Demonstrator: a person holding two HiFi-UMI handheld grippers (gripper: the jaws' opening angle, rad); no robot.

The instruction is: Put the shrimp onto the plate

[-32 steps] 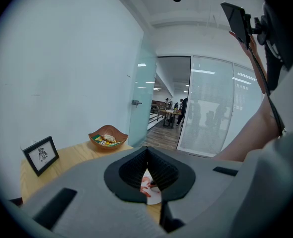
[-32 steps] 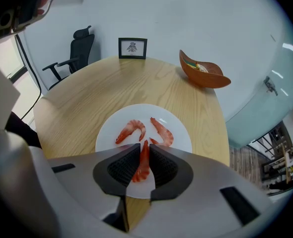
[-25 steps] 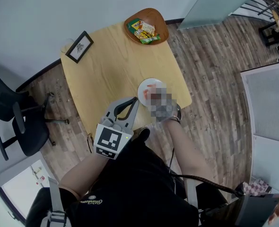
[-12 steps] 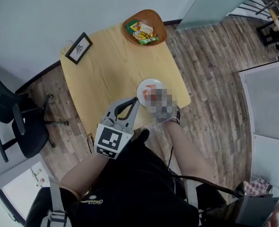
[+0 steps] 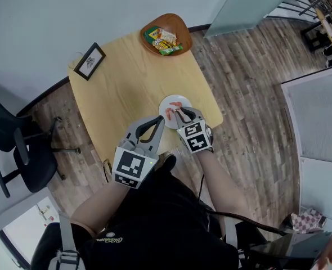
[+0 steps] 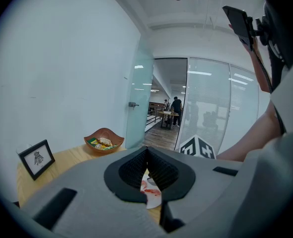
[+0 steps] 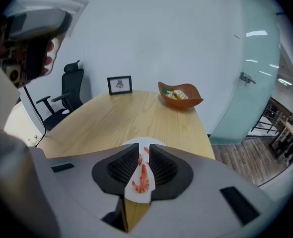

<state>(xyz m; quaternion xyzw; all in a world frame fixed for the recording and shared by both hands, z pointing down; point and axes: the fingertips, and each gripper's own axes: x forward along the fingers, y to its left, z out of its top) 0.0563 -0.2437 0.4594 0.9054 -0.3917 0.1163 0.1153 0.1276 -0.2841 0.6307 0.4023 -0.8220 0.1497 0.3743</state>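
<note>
A small white plate [image 5: 167,102] sits near the front right corner of the wooden table [image 5: 126,83]. Pink shrimp [image 5: 178,104] lie on it. My right gripper [image 5: 183,115] hovers over the plate's near edge, open by a narrow gap. In the right gripper view one curled shrimp [image 7: 142,179] lies on the plate [image 7: 135,196] below that gripper [image 7: 144,148], with more shrimp further back. My left gripper [image 5: 152,129] is shut and empty, left of the plate. Under the left gripper [image 6: 147,150] a sliver of plate [image 6: 152,201] and shrimp [image 6: 150,190] shows.
A brown wooden bowl [image 5: 165,34] with snack packets stands at the table's far right corner. A small black picture frame [image 5: 90,61] stands at the far left corner. A black office chair [image 5: 14,145] is on the floor to the left. The table's front edge lies just under both grippers.
The head view has drifted slightly, so table and plate sit a little higher and further left. The left gripper has not moved.
</note>
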